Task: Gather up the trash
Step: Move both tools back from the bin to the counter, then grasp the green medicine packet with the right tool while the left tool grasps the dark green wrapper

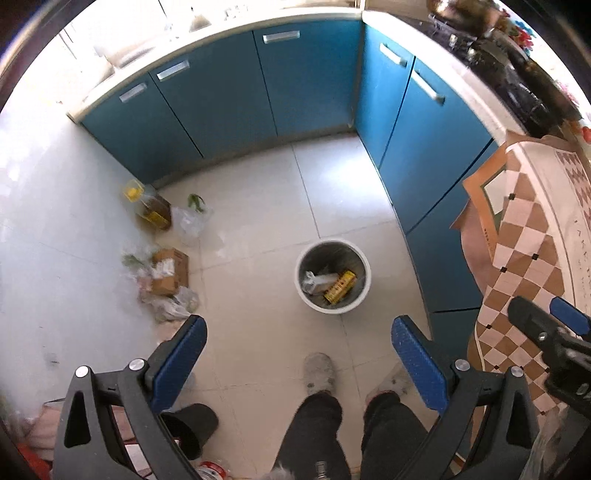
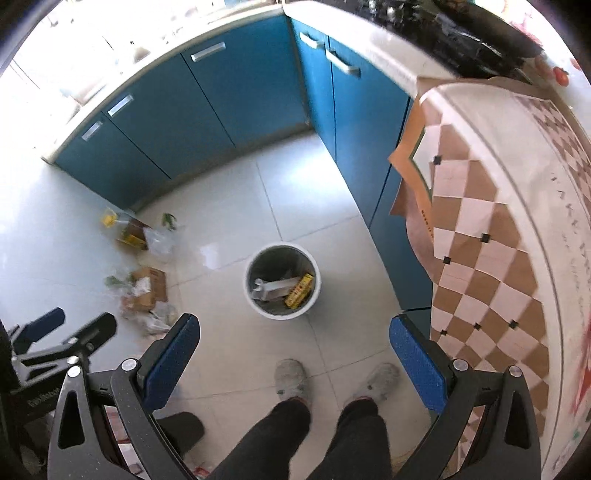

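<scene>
The blue cabinets wrap round the far corner of the kitchen, a pale counter on top, and a table under a checked cloth stands along the person's right. On the tiled floor, straight ahead of the person's feet, sits the round bin, with a yellow box and some crumpled wrapping already in it.

The loose trash lies well to the left of the bin, against the white wall: a cardboard box among clear plastic bags, and further off an oil bottle with another bag and a scrap of green beside it.

The left hand-held gripper has its blue pads spread wide and empty, and so does the right hand-held gripper; both hang above the floor pointing toward the bin.

The heap by the cardboard box sits just beyond the left pad of the left hand-held gripper, so the left one looks nearer; the box's long side runs roughly away from the person. I would expect the reach to swing left and down, then carry rightward to the bin.
</scene>
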Tool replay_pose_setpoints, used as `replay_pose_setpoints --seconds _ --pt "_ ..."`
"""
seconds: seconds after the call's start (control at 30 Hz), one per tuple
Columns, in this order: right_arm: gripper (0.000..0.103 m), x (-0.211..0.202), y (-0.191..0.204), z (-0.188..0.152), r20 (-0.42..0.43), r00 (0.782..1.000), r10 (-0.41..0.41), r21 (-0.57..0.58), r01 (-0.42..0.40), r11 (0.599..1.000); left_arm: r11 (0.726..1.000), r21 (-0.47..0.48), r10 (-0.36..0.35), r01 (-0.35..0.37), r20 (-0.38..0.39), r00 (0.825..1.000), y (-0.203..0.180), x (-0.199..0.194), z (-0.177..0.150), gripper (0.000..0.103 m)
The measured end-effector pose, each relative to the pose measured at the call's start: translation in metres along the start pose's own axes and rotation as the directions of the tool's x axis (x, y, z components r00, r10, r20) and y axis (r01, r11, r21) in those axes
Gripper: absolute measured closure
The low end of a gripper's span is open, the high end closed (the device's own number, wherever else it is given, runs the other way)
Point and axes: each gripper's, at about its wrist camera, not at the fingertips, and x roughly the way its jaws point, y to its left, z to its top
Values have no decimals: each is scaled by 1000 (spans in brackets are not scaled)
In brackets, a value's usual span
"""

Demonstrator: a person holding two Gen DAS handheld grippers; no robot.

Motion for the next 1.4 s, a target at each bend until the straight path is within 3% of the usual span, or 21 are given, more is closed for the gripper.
replay_pose_setpoints --seconds 0.17,0.3,0.43,0.57,0.63,0.73,0.8,0.93,1.0,1.17,1.2,1.27,1.37,1.4 --pt "0 -53 -16 -6 82 992 100 83 -107 991 999 53 -8 1 142 990 -18 -55 14 1" --pt "0 -89 -50 -8 151 980 131 168 -156 973 992 122 -12 -26 302 953 -62 -101 33 0" --pt "0 -123 -113 -19 224 970 88 284 -152 947 969 246 -83 -1 328 941 -127 -123 48 0" --pt "0 -162 -203 -53 269 963 -34 461 -98 882 922 385 -103 -38 338 936 -221 -132 39 0" --pt "0 -179 -249 -78 271 956 -110 559 -64 826 895 443 -122 -43 336 934 -266 -137 27 0" --pt "0 -197 -326 -134 216 945 -247 720 17 693 835 550 -170 -25 301 938 -334 -138 1 0" --pt "0 -202 -382 -184 123 942 -313 823 80 563 782 624 -187 -5 242 952 -379 -128 -20 0" --pt "0 -189 -459 -266 -44 941 -336 918 172 359 702 712 -155 -11 168 974 -439 -105 -53 0" --pt "3 -176 -482 -294 -96 943 -319 934 196 299 665 747 -143 -21 154 978 -464 -99 -70 0" --pt "13 -138 -510 -323 -175 942 -285 930 253 265 581 812 -131 -57 162 978 -513 -94 -105 0" --pt "18 -132 -511 -324 -193 936 -295 922 276 272 562 825 -133 -61 162 978 -523 -94 -112 0" --pt "19 -130 -509 -311 -199 916 -348 889 319 329 539 840 -138 -62 161 977 -534 -96 -122 0" --pt "48 -135 -504 -298 -158 896 -415 852 336 402 495 867 -151 -61 156 976 -553 -99 -139 0" --pt "67 -139 -502 -295 -142 891 -431 838 340 426 474 879 -160 -57 149 976 -560 -101 -147 0"
